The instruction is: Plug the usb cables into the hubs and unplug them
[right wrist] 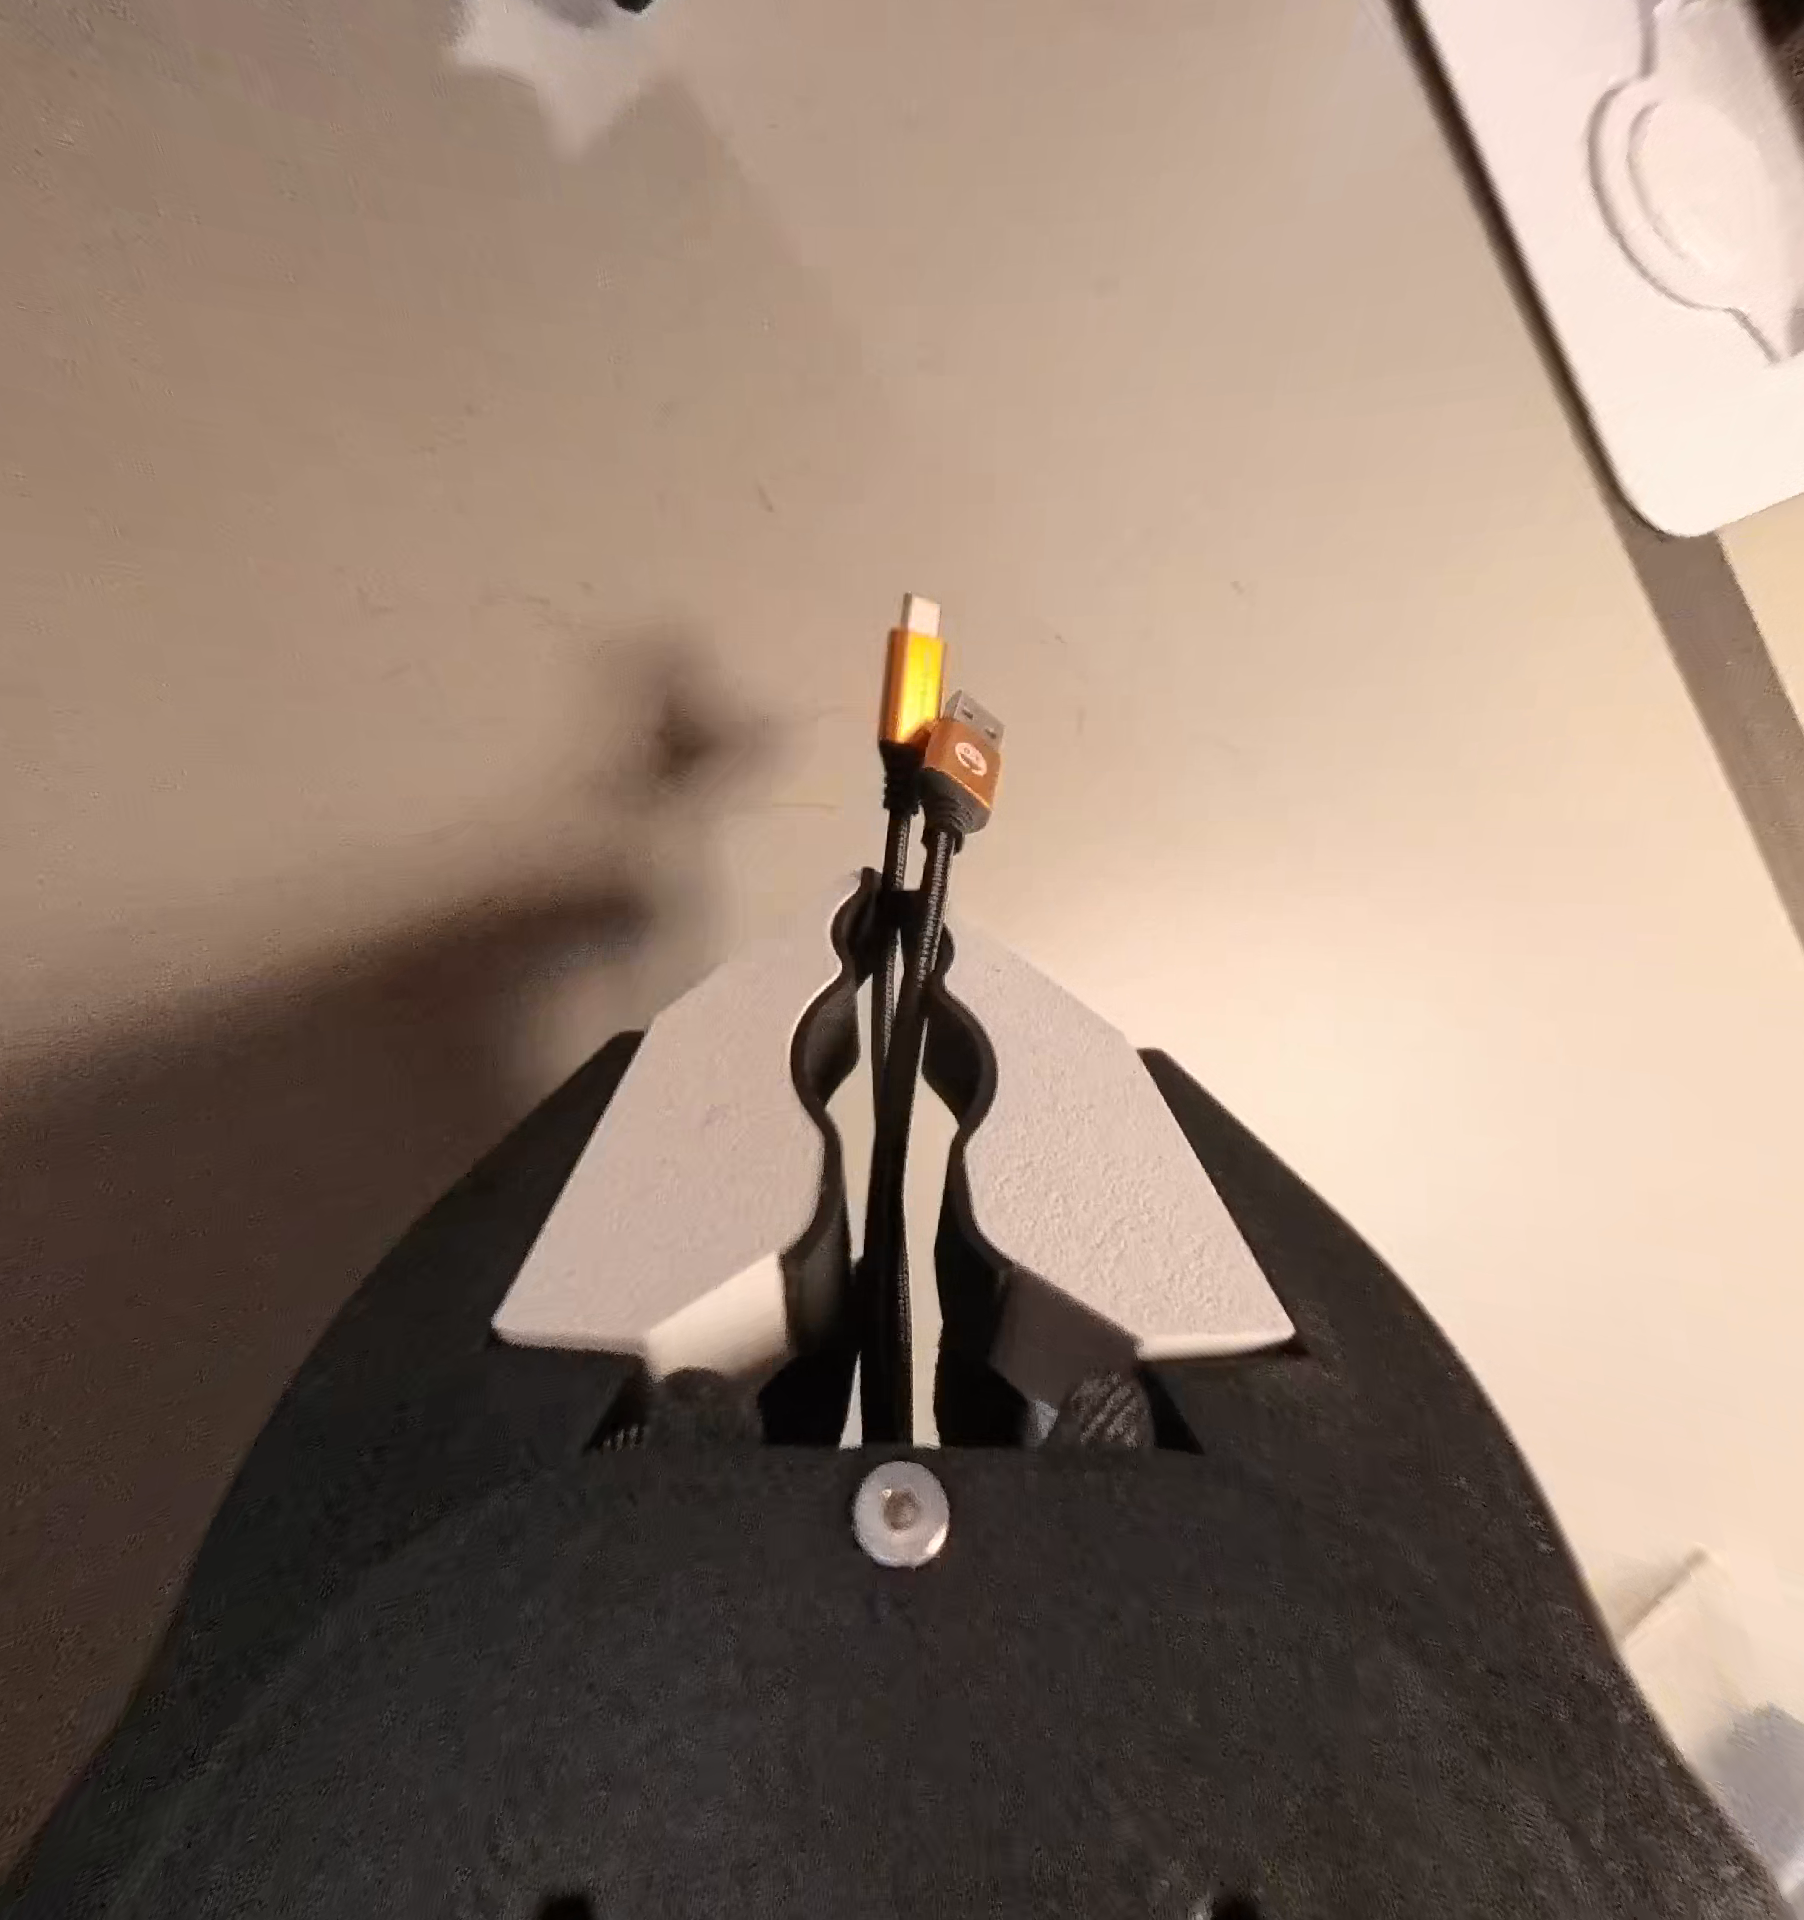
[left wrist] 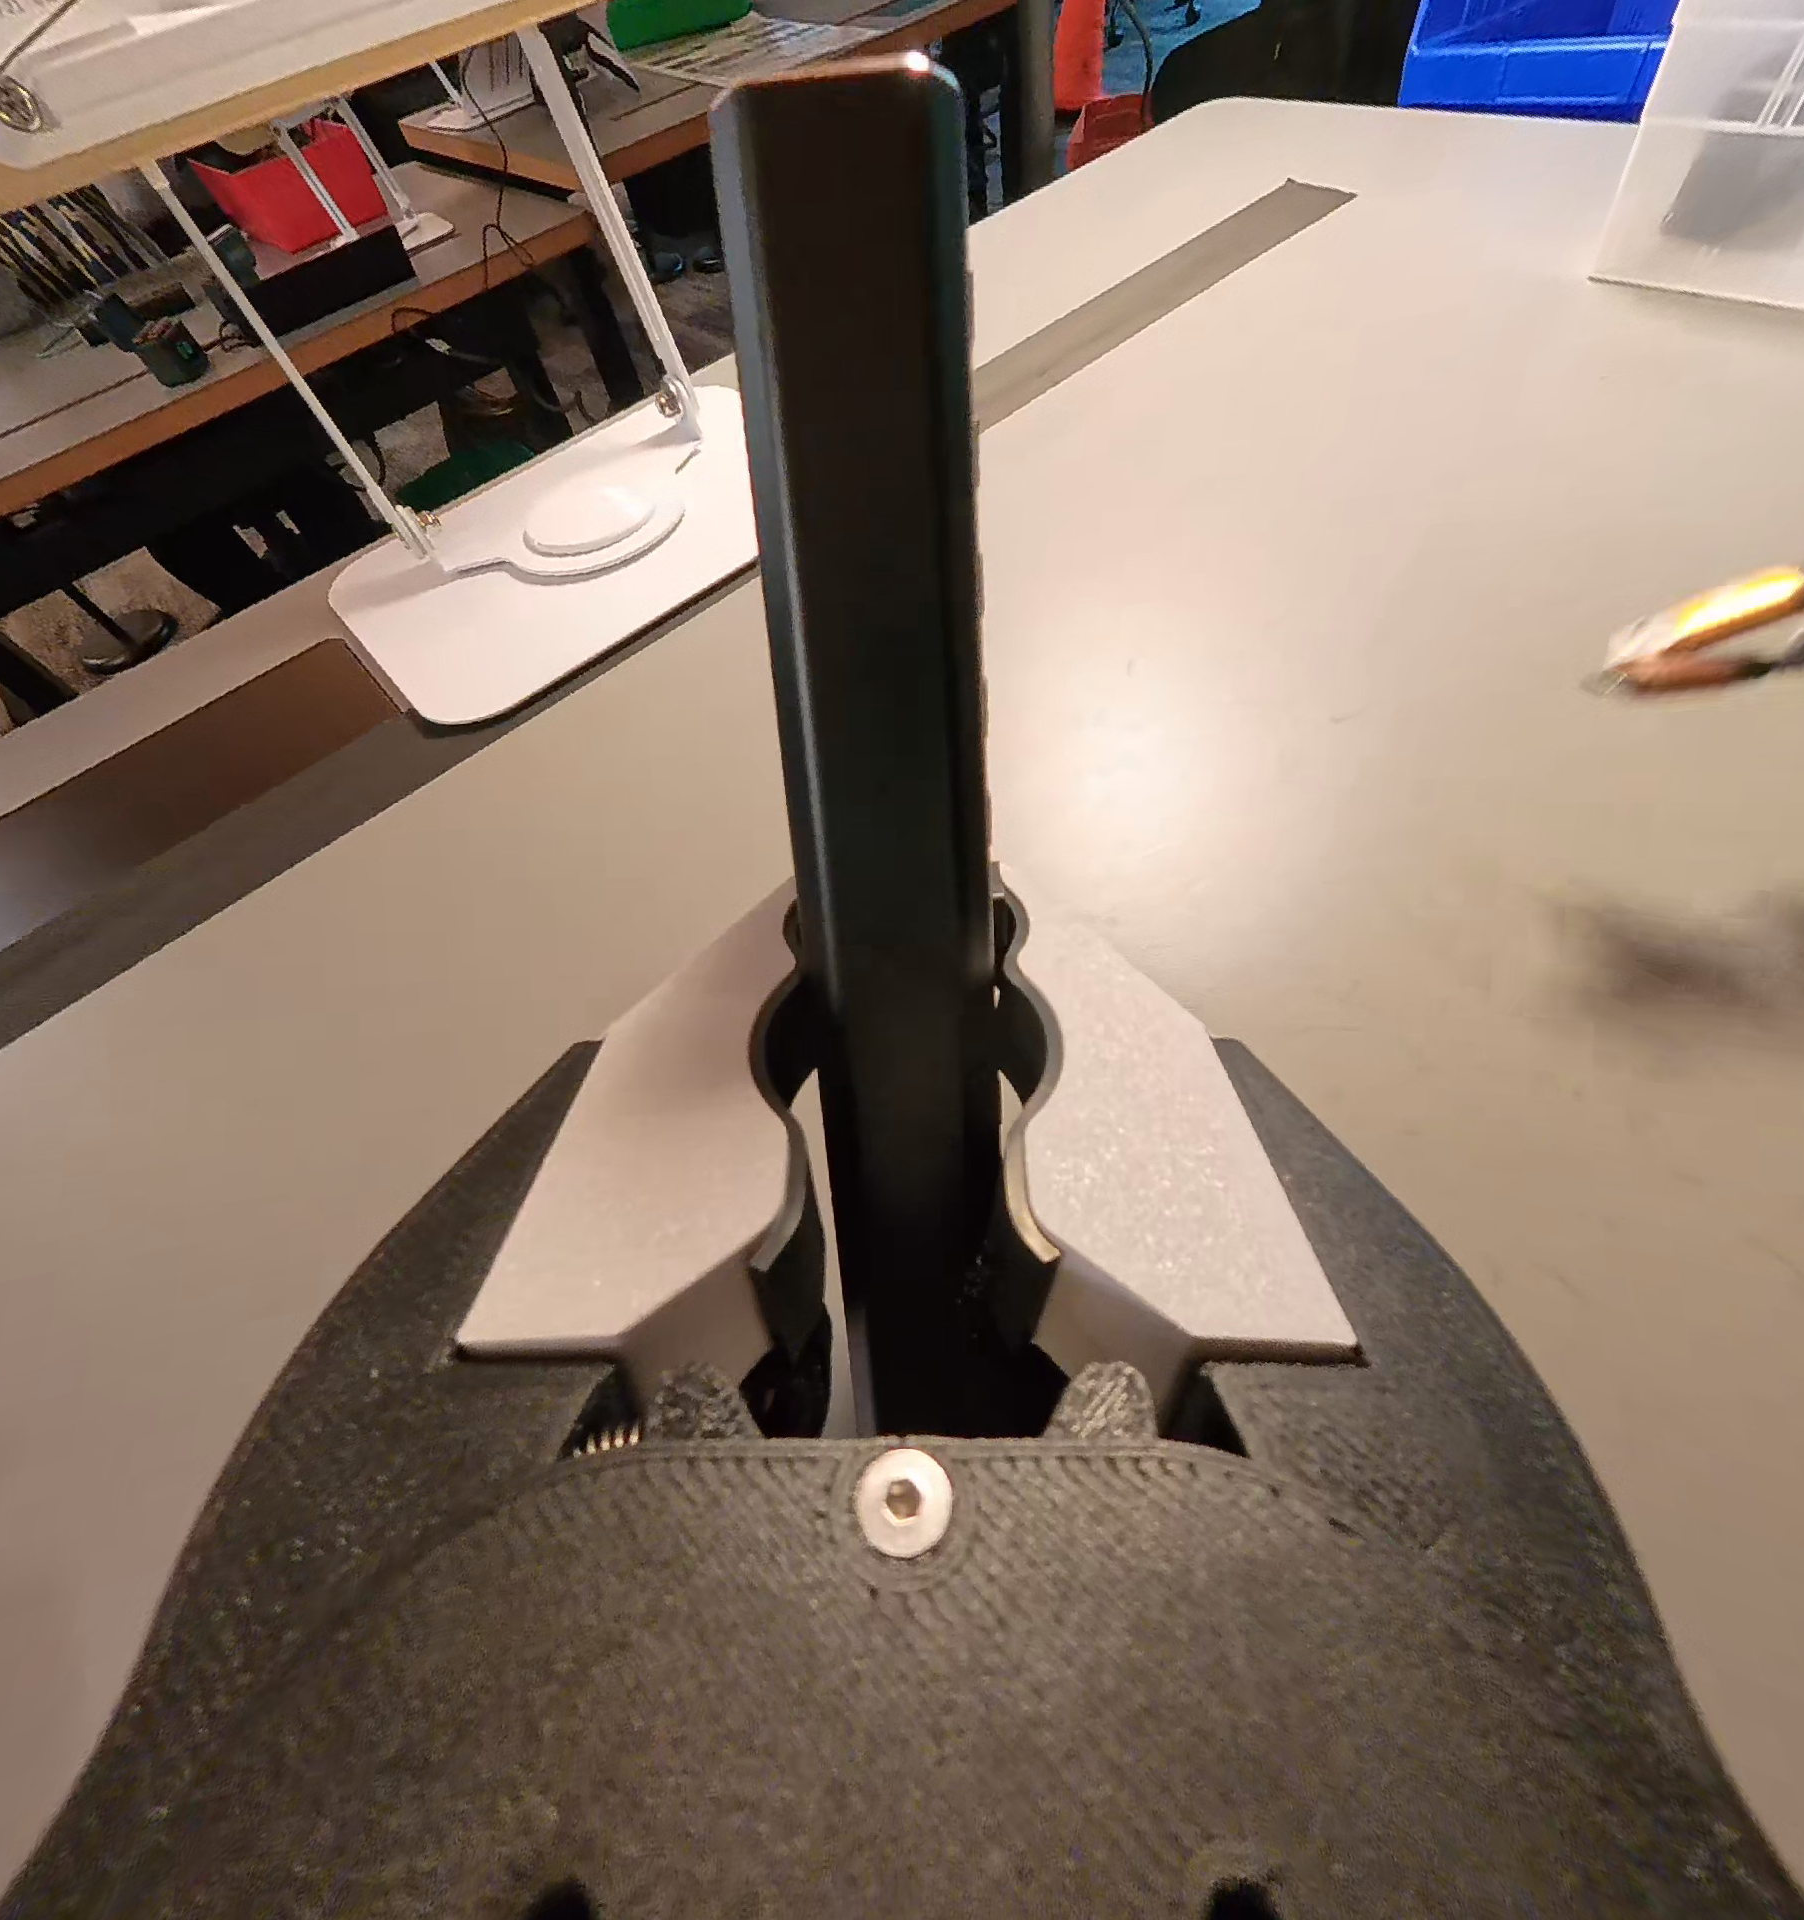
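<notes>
My left gripper (left wrist: pixel 903 935) is shut on a long black USB hub (left wrist: pixel 856 468), which stands out forward along the fingers above the grey table (left wrist: pixel 1293 831). My right gripper (right wrist: pixel 898 914) is shut on two black braided USB cables (right wrist: pixel 903 1039). Their orange plugs stick out past the fingertips: a slim one (right wrist: pixel 913 681) and a broader USB-A one (right wrist: pixel 965 753). The same plugs show blurred at the right edge of the left wrist view (left wrist: pixel 1708 639). The hub's ports are hidden.
A white lamp base (left wrist: pixel 555 582) sits at the table's left edge in the left wrist view and at the top right of the right wrist view (right wrist: pixel 1698 260). A clear plastic box (left wrist: pixel 1750 177) stands at the far right. A blue bin (left wrist: pixel 1532 52) lies beyond. Tip to tip, the grippers are about 20 cm apart.
</notes>
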